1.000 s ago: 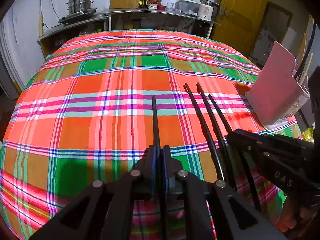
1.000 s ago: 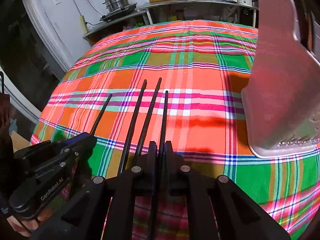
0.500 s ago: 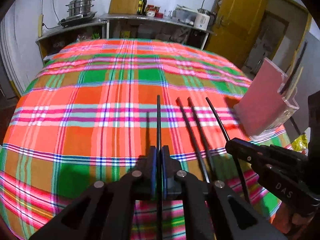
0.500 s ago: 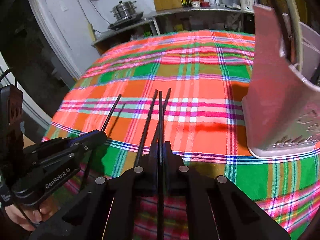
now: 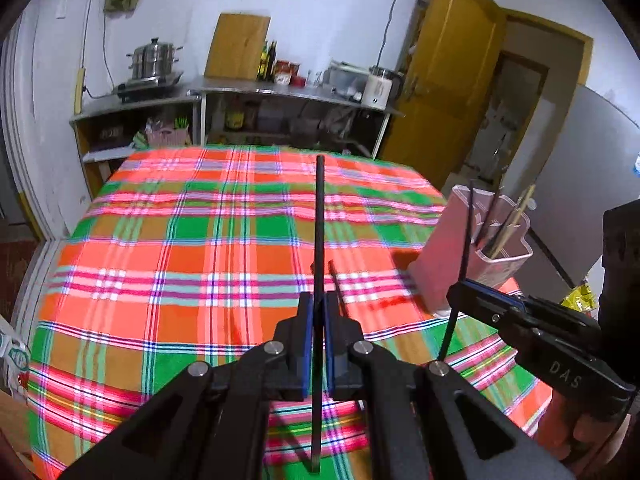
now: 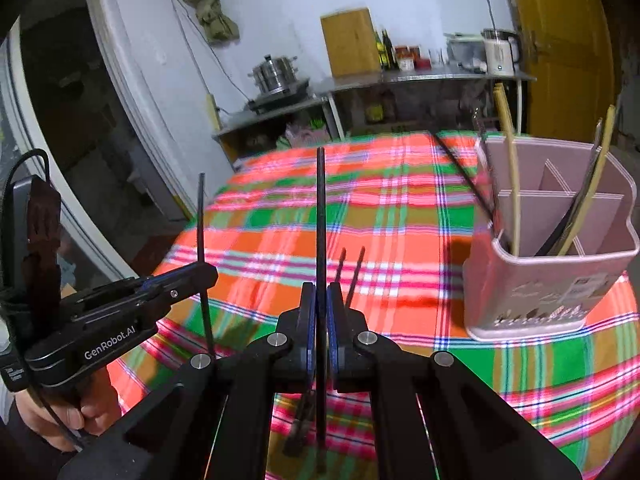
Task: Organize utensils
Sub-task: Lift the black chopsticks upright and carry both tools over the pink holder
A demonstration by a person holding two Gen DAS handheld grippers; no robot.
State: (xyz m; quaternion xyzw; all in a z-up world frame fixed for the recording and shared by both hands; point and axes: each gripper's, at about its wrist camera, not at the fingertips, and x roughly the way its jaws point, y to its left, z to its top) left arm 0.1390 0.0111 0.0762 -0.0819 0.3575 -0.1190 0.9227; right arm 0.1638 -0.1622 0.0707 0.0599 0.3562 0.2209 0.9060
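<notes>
The left tongs (image 5: 316, 312) were clenched on one black chopstick (image 5: 319, 216), which stood clear of the plaid cloth (image 5: 160, 248) covering the bench. The right tongs (image 6: 318, 304) gripped a second black chopstick (image 6: 320, 208) the same way, also raised off the cloth. Two more black chopsticks (image 6: 352, 276) lay side by side on the cloth just beyond the tongs. Farther right stood a pink divided holder (image 6: 560, 280) on the cloth, with pale and dark chopsticks (image 6: 514, 184) leaning in its compartments. Behind the bench ran a metal shelf (image 5: 288, 94) against the wall.
</notes>
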